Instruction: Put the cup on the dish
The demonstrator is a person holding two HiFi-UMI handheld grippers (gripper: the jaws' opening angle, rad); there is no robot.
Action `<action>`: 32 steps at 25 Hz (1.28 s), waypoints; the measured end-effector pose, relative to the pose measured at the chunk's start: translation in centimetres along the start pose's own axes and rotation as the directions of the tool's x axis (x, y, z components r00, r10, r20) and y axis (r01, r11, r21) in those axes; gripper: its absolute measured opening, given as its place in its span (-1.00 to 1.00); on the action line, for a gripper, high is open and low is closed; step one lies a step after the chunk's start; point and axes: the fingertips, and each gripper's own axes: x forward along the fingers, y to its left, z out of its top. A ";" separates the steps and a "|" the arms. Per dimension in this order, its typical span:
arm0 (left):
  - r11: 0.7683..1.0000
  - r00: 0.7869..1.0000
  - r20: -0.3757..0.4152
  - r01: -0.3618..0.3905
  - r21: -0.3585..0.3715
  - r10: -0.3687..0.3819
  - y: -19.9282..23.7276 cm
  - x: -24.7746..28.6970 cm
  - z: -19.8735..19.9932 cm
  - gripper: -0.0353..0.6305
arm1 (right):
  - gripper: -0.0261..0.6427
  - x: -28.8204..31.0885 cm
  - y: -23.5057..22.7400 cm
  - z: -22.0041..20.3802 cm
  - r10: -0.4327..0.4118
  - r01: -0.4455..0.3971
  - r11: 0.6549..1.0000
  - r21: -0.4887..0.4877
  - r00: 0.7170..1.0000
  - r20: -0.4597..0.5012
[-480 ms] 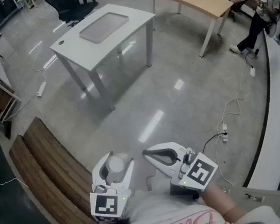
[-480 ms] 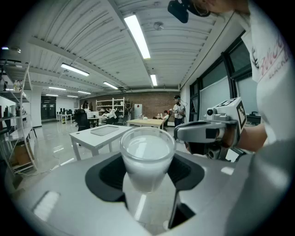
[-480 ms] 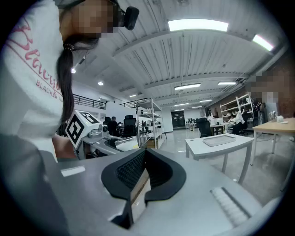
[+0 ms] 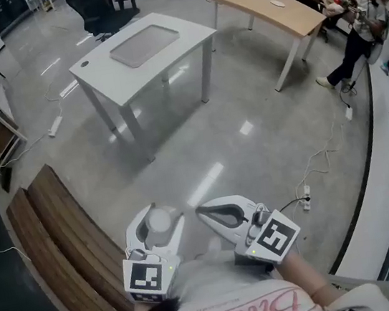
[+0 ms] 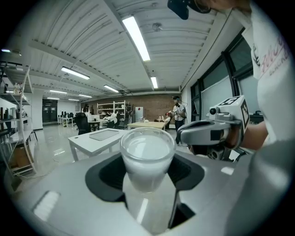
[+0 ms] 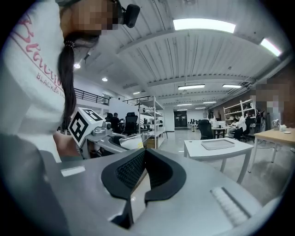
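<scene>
The left gripper [image 4: 154,227] holds a small cup of frosted white plastic [image 5: 147,156] between its jaws. The dark pads press on the cup's sides just below the rim, and the cup stands upright. The right gripper [image 6: 143,168] is just beside it on the right. Its jaws are together and nothing is between them.

Both grippers are near the person's body, above the shiny grey floor [image 4: 248,128]. The flat grey rectangular dish [image 4: 144,44] lies on the white table [image 4: 188,40], far from the cup and a little to the left. The carry seems to be in its early part.

The main risk is probably a slip. The cup looks smooth and narrows downward, so a weaker grip or a shake during walking could let it slide down and fall to the floor. White cables [image 4: 322,161] lie on the floor at the right, and a brown wooden bench [image 4: 55,237] stands near on the left; either one could disturb a step. At the table, releasing the cup while it is tilted or too high could make it tip over on the dish.
</scene>
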 end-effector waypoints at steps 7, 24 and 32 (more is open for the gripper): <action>1.000 1.000 -0.004 0.018 0.015 -0.018 -1.3 2.8 0.6 -0.12 | -0.92 -0.3 -2.3 0.0 0.021 -0.021 1.000 -0.012 1.000 0.021; 1.000 1.000 -0.025 0.013 -0.001 -0.013 4.3 11.2 2.4 -0.12 | -0.92 3.7 -11.4 -0.2 0.026 -0.027 0.998 0.056 1.000 0.018; 1.000 1.000 0.011 0.014 0.001 -0.014 10.5 17.7 5.6 -0.12 | -0.92 8.8 -18.0 1.4 0.027 -0.028 0.999 0.024 1.000 0.010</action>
